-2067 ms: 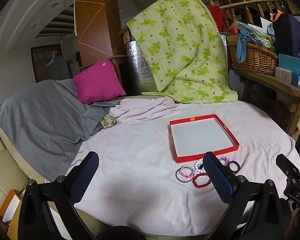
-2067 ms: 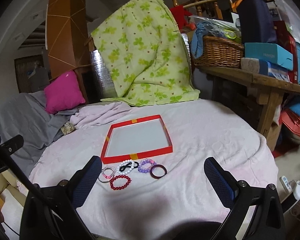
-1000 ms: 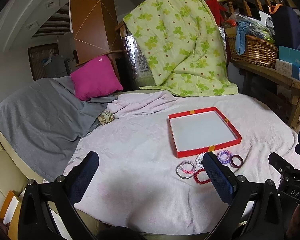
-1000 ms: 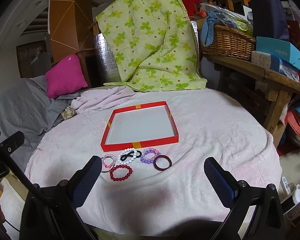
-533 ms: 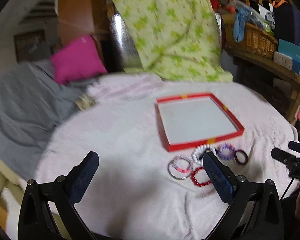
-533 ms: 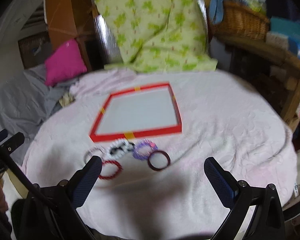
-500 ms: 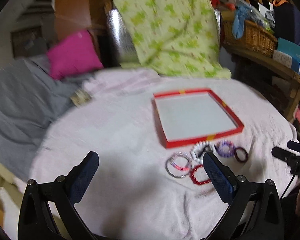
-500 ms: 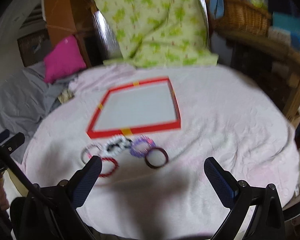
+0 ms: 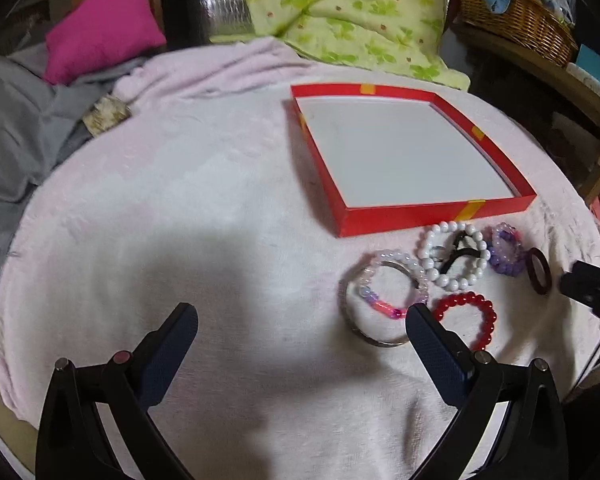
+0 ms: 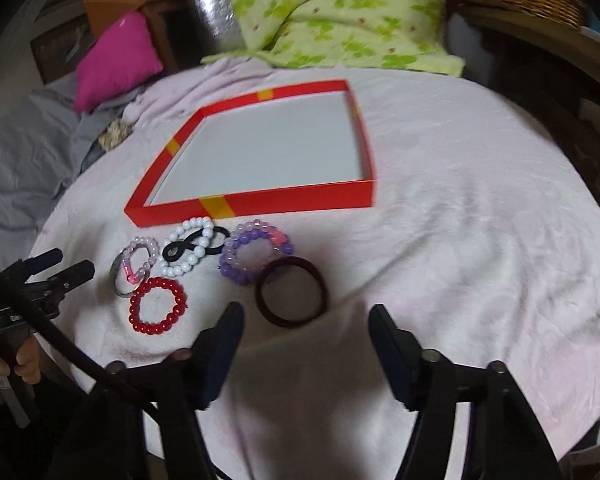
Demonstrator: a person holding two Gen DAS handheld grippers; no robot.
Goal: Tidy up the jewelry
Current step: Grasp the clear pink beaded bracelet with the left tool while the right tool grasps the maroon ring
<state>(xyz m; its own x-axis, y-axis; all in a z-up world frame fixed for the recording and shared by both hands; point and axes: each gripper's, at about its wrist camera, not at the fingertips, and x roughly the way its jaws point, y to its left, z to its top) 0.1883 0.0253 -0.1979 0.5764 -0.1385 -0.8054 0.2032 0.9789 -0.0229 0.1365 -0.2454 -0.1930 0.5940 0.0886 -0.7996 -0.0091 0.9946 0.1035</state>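
Both grippers have come down closer to the table since a moment ago, so the bracelets look bigger now, and the right fingers have moved nearer together.

From the left wrist view, the left gripper (image 9: 302,318) hangs over the pale pink fuzzy table cover (image 9: 180,208) with its two dark blue fingers (image 9: 432,344) spread wide, holding nothing. The flat red cardboard box with a white floor (image 9: 440,216) sits at about 1 o'clock. Just below its near wall lie the bracelets. The clear and pink bead bracelet on a silver ring (image 9: 384,296) is beside the right finger at 3 o'clock. The red round bead bracelet (image 9: 470,318) lies just right of that finger. The white bead bracelet with a black hair tie (image 9: 454,254) is a bit farther, close to the box. The purple bead bracelet (image 9: 506,254) and the dark brown bangle (image 9: 538,270) are farther right.

From the right wrist view, the right gripper (image 10: 306,320) has its fingers (image 10: 390,344) partly apart and holds nothing. The dark brown bangle (image 10: 292,296) lies just ahead at 12 o'clock, between the fingertips and the box, touching the purple bead bracelet (image 10: 256,256). The red round bead bracelet (image 10: 158,304) is at 10 o'clock. The flat red cardboard box (image 10: 260,202) is beyond them. A bright pink pillow (image 10: 120,60) sits far at 11 o'clock.
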